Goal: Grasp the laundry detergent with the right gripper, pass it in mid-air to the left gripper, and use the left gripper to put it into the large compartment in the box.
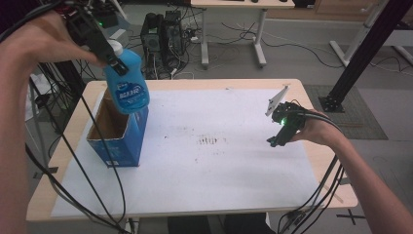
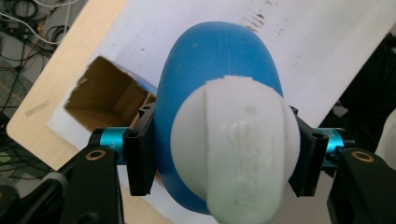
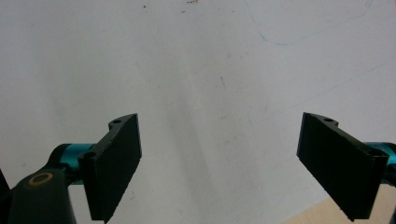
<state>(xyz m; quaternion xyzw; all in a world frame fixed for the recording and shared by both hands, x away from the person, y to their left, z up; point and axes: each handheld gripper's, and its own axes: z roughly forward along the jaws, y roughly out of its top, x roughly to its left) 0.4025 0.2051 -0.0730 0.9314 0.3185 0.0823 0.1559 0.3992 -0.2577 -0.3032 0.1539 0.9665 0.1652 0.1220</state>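
A blue bottle with a white cap hangs in the air above an open blue cardboard box at the table's left. My left gripper is shut on the bottle near its neck, holding it tilted. In the left gripper view the white cap and the blue bottle body sit between the jaws, with the box opening below. My right gripper is held low over the white sheet at the table's right, open, with nothing between its jaws.
A white sheet covers most of the wooden table, with dark smudges near its middle. Cables trail from both grippers over the table's front edge. Computer towers, a desk and a black frame stand on the floor behind.
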